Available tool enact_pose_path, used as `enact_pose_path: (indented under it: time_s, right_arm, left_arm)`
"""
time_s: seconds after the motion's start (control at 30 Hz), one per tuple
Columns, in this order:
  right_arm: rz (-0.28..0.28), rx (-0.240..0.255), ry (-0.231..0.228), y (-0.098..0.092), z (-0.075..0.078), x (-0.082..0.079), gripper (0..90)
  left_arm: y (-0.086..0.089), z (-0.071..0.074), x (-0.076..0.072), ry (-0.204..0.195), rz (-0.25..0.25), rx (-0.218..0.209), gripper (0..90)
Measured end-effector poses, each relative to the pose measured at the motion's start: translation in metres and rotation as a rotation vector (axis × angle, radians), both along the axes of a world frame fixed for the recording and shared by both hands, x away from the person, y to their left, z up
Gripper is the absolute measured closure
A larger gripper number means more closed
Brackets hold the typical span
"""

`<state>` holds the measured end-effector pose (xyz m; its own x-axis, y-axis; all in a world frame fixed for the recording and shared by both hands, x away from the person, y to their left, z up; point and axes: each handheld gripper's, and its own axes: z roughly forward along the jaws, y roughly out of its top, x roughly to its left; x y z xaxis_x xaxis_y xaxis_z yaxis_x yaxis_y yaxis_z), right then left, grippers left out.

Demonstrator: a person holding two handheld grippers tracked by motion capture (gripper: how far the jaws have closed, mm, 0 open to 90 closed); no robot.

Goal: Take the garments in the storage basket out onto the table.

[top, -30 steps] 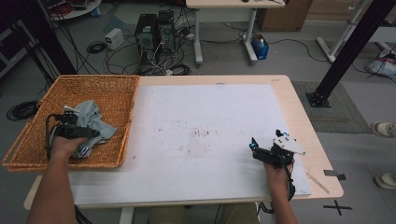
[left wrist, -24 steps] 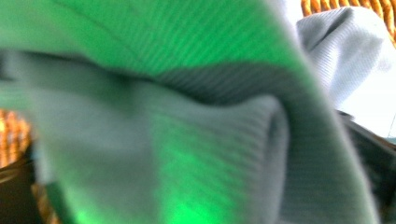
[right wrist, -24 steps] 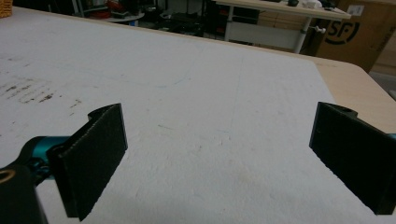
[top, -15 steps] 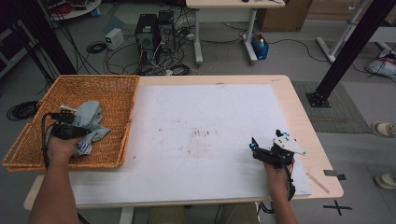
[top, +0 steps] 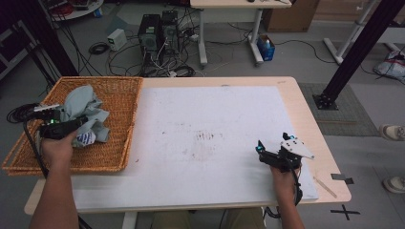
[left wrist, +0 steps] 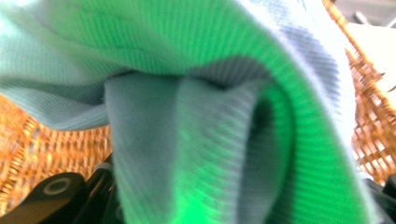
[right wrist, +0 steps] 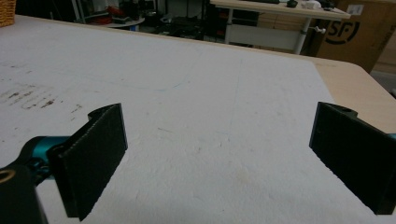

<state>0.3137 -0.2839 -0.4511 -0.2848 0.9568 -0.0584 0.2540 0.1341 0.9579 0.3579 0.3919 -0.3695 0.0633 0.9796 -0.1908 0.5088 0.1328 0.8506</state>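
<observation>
A crumpled light grey-blue cloth (top: pixel 85 108) lies bunched in the wicker basket (top: pixel 125 127) at the table's left. My left gripper (top: pixel 80 123) has just been closing on it and is shut on a fold, lifting that part above the basket floor. In the left gripper view the ribbed cloth (left wrist: pixel 210 121) hangs close before the camera, lit green, over the black fingers (left wrist: pixel 98 186). My right gripper (top: pixel 272 144) rests low over the white mat near the front right; its jaws (right wrist: pixel 219 154) stand wide open with nothing between them.
The white mat (top: pixel 205 114) covers most of the wooden table (top: pixel 305 109), with faint dark smudges at its middle. Behind the table on the floor are computer towers (top: pixel 155 28) and tangled cables. A cardboard box (right wrist: pixel 359 32) stands beyond the far edge.
My left gripper has closed on the cloth and risen, pulling the cloth up and toward the basket's back left. The right hand has stayed where it was.
</observation>
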Motion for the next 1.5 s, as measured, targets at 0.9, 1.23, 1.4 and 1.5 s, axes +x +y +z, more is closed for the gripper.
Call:
enact_pose_path:
  time_s: [0.9,1.23,1.4,1.5]
  right_arm:
    - [0.003,-0.003,-0.005,0.000,0.000,0.000,3.8]
    - [0.004,0.003,-0.008,0.000,0.000,-0.001,3.8]
    - [0.006,0.004,-0.009,-0.001,0.000,-0.001,3.8]
    - [0.005,0.010,-0.011,-0.001,0.000,-0.001,3.8]
  left_arm:
    - [-0.027,0.053,-0.052,-0.557,-0.209,-0.049,63.0]
    - [-0.044,0.073,-0.065,-0.641,-0.326,-0.082,63.0]
    - [-0.061,0.081,-0.065,-0.665,-0.417,-0.094,63.0]
    - [-0.079,0.086,-0.063,-0.673,-0.488,-0.091,63.0]
